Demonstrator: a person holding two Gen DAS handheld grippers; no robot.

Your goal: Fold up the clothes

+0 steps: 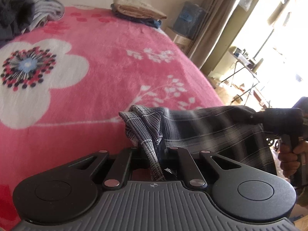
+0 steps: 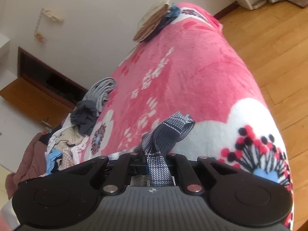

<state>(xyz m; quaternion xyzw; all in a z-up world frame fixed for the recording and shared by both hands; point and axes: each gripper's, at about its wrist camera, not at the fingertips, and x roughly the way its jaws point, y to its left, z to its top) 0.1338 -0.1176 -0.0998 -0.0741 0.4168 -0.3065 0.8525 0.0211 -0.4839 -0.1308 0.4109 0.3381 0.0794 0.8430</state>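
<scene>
A bed covered by a pink floral blanket [image 1: 100,44] carries a heap of unfolded clothes [image 2: 77,132] at one far corner and a folded stack [image 1: 138,11] at the other. A dark plaid garment [image 1: 211,130] hangs stretched above the near edge. The left gripper [image 1: 154,150] is clamped on one bunched end, the right gripper [image 2: 156,156] on the other.
</scene>
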